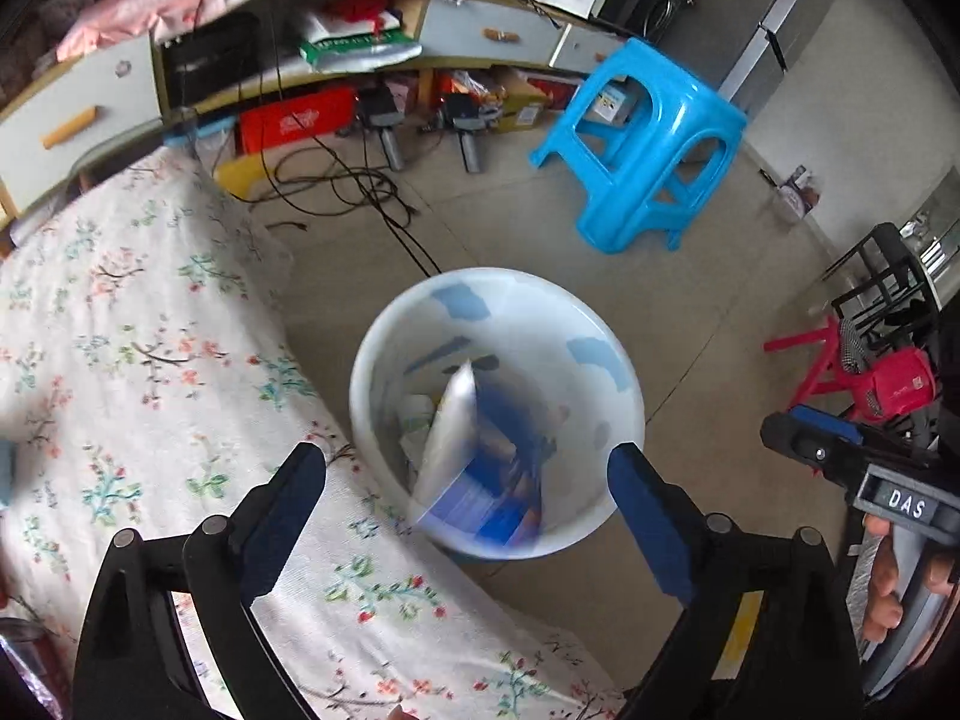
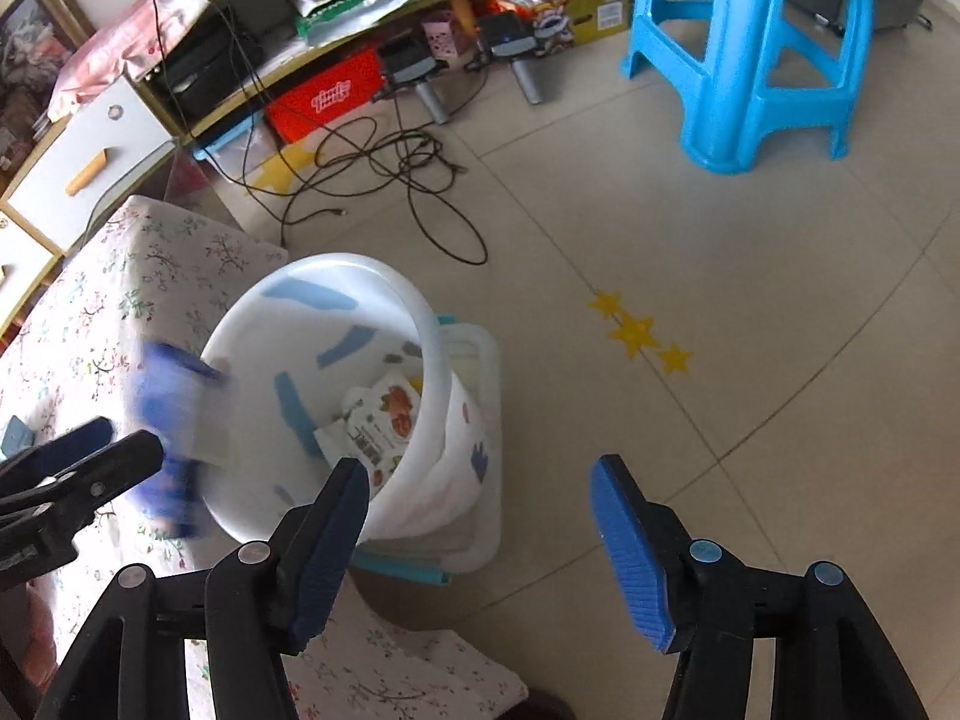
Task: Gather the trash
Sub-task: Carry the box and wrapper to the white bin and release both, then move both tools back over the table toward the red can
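A white plastic bin (image 1: 384, 360) with blue marks stands on the floor beside the table; it also shows in the right wrist view (image 2: 420, 312). A blue and silver snack packet (image 1: 474, 450), blurred by motion, is in the air over the bin mouth, free of any finger. It shows as a blue blur (image 2: 174, 420) in the right wrist view, just past the left gripper's tips. My left gripper (image 1: 468, 510) is open above the bin. My right gripper (image 2: 480, 528) is open and empty over the floor right of the bin. Other wrappers (image 2: 384, 420) lie inside the bin.
A table with a floral cloth (image 1: 120, 360) is left of the bin. A blue plastic stool (image 1: 648, 138) stands on the tiled floor behind. Black cables (image 2: 408, 180) trail across the floor near a low cabinet (image 1: 90, 114). A red stool (image 1: 828, 360) is at the right.
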The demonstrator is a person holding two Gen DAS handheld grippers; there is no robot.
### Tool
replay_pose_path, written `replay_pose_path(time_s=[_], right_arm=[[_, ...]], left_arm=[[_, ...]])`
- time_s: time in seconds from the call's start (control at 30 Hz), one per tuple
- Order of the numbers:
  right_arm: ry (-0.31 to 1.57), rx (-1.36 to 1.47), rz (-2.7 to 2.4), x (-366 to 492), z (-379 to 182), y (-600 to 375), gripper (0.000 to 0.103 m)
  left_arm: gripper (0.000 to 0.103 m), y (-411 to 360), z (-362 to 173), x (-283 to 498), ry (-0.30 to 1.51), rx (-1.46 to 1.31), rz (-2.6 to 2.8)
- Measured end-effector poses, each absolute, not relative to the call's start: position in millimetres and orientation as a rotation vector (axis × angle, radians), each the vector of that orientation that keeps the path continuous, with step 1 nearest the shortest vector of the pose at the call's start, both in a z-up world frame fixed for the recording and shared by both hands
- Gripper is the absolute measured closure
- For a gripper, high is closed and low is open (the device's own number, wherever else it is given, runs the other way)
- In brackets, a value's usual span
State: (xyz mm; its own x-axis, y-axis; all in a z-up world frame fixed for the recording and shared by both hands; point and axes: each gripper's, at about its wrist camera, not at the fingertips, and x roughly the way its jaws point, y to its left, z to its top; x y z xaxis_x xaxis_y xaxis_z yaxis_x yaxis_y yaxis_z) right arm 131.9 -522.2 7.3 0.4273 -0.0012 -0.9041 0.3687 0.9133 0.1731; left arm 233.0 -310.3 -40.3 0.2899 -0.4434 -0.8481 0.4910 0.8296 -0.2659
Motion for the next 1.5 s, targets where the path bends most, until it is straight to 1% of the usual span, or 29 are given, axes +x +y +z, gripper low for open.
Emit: replay_pose_path(time_s=[0.27,0.43,0.63,0.97,1.1,1.5], right_arm=[[1.093,0.351,-0.193,134.8,19.9,-497.5,0.035],[1.063,0.3,-0.127,136.2,32.3,-462.3,0.027],[1.048,0.239,-0.054,142.7,41.7,-409.7,0.022],[1.075,0.104,0.068,156.9,35.5,-310.8,0.02],[1.092,0.041,0.112,160.7,27.4,-273.2,0.02],[1.14,-0.086,0.245,167.2,5.2,-169.9,0.02]], left_arm=[[0.006,-257.8,-22.7,210.5,1.101,0.052,-0.577],[0.005,-201.4,-10.9,190.8,1.076,0.041,-0.518],[0.002,-128.8,-5.9,173.1,1.07,0.002,-0.429],[0.0,-5.0,-6.0,145.5,1.035,-0.076,-0.259],[0.0,42.4,-12.5,137.2,1.05,-0.139,-0.185],[0.0,132.0,-35.1,106.8,1.095,-0.191,-0.011]])
